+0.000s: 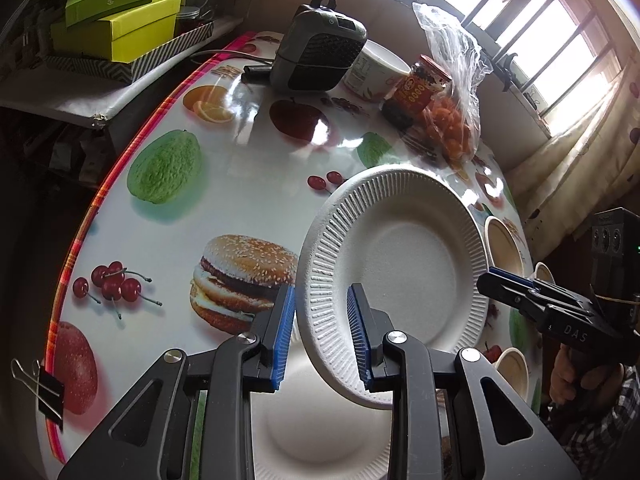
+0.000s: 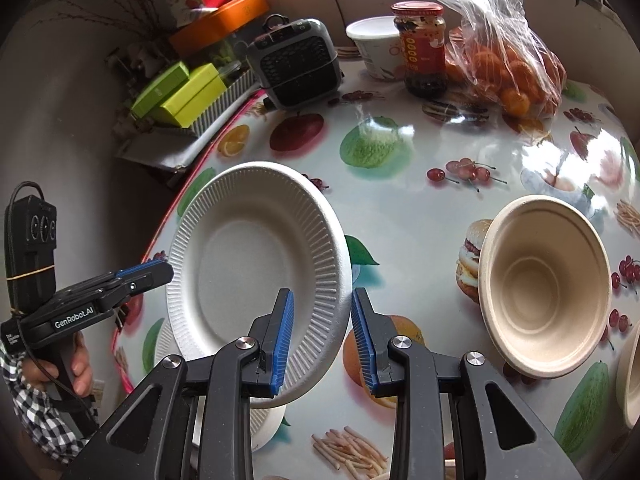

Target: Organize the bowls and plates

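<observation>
A white paper plate (image 1: 400,264) is tilted up above another white plate (image 1: 320,432) that lies flat on the table. My left gripper (image 1: 322,334) straddles the tilted plate's near rim with jaws apart. In the right wrist view the same plate (image 2: 256,264) has its right rim between my right gripper's (image 2: 322,340) open jaws. The left gripper (image 2: 148,276) shows at the plate's left edge there, and the right gripper (image 1: 508,284) shows at its right edge in the left wrist view. A beige bowl (image 2: 548,284) sits right, a second bowl (image 2: 632,376) at the edge.
At the table's far side stand a small grey heater (image 1: 320,48), a white tub (image 1: 376,68), a red-lidded jar (image 1: 416,88) and a plastic bag of oranges (image 1: 452,128). Green boxes (image 1: 120,24) sit on a shelf left. A binder clip (image 1: 44,388) grips the tablecloth edge.
</observation>
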The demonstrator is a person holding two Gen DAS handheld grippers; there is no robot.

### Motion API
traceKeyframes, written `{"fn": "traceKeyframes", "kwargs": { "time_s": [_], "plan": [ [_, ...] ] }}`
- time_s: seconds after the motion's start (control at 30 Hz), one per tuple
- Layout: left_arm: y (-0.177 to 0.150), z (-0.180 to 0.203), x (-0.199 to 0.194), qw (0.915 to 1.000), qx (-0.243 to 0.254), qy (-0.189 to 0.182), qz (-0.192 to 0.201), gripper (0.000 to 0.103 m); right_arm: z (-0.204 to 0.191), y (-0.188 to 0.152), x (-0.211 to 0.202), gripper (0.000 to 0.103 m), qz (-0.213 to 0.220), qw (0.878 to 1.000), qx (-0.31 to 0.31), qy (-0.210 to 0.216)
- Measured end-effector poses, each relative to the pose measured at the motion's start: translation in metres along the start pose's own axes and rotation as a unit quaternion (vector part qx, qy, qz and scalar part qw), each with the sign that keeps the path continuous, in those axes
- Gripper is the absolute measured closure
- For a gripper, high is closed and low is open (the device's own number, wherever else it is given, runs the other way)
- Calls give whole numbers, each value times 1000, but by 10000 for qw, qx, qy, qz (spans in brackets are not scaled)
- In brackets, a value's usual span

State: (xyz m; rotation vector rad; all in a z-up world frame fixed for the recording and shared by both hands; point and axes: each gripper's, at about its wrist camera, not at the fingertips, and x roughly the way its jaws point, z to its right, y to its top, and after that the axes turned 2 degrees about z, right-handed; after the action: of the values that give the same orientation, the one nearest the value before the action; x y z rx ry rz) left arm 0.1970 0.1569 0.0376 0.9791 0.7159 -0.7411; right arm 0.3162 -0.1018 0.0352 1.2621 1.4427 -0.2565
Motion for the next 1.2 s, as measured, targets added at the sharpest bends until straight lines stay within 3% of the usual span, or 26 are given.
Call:
{"fn": "traceKeyframes", "kwargs": {
  "time_s": [1.2],
  "plan": [
    [-65, -41, -24, 9994, -115, 290, -175, 75, -46, -73, 25, 74, -502, 9982, -249, 199]
  ]
}}
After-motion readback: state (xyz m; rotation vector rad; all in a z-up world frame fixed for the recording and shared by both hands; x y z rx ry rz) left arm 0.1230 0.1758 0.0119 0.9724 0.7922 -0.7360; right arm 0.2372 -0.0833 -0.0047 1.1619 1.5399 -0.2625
